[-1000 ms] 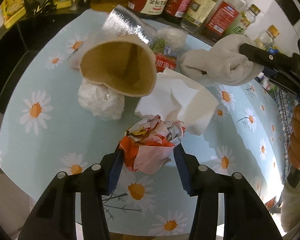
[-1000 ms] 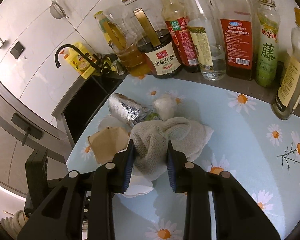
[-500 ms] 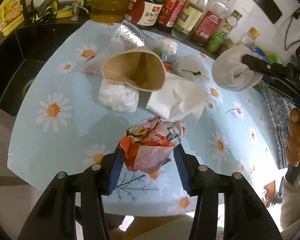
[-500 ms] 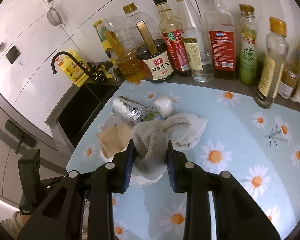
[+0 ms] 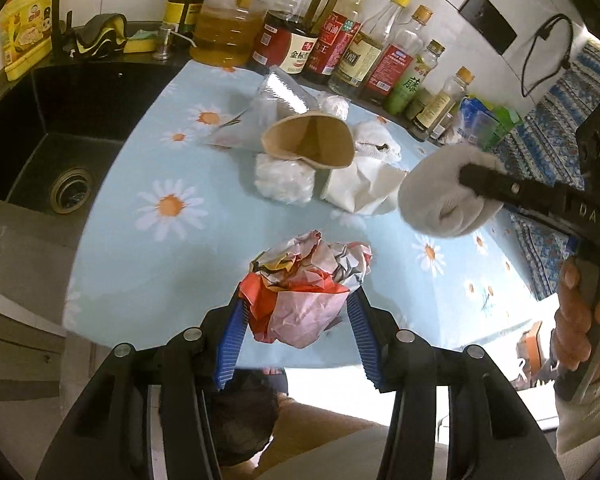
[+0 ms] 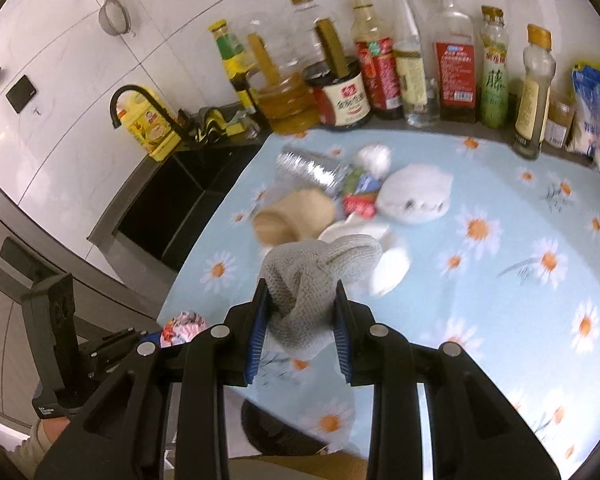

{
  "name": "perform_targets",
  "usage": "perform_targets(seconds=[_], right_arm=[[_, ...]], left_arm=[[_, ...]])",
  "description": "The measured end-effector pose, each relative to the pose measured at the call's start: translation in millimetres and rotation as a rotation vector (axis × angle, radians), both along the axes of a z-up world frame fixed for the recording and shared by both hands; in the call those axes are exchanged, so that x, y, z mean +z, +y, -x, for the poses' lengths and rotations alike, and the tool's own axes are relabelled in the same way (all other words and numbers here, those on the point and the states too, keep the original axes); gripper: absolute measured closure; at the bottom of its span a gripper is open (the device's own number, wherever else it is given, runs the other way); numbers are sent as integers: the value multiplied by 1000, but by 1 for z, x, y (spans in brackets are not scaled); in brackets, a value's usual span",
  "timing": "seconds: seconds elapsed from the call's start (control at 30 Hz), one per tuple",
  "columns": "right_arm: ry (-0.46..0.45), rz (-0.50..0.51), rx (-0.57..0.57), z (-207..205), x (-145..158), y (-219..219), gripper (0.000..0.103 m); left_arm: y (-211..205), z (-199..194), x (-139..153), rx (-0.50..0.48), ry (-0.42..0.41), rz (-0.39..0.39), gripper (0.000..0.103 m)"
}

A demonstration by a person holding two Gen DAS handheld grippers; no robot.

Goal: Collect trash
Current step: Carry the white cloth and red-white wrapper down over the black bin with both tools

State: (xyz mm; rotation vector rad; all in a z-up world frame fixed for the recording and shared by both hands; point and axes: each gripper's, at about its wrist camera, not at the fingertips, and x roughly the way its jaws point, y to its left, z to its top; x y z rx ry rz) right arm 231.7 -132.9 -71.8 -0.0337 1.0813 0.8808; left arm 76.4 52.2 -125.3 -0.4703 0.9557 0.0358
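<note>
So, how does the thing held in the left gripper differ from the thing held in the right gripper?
The left gripper is shut on a crumpled paper wrapper; the right gripper is shut on a knitted grey cloth.
The wrapper is printed in red, pink and white; the cloth is one plain colour.
The wrapper is creased and stiff-looking; the cloth is soft and folded.
Both are held above the daisy tablecloth.

2 grippers — left (image 5: 298, 312), right (image 6: 300, 312) — clamped

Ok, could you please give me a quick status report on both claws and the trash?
Left claw shut on crumpled wrapper, lifted. Right claw shut on grey knit cloth, lifted. Paper cup and tissue remain on table. Nothing in the way.
</note>
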Motion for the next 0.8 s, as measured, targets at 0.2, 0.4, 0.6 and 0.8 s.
perform_targets(seconds=[0.2,0.4,0.6,0.8], right_arm=[[45,30,11,52,-16,24,71],[80,62,14,103,-36,39,71],[124,92,4,148,-58,45,71],[165,131,-4,173,-81,45,71]], left_arm=[[25,37,-11,-9,14,48,56],[42,76,-29,-33,40,90,56],[46,106,-49,-67,75,113,56],[47,124,-68,-70,113,132,56]])
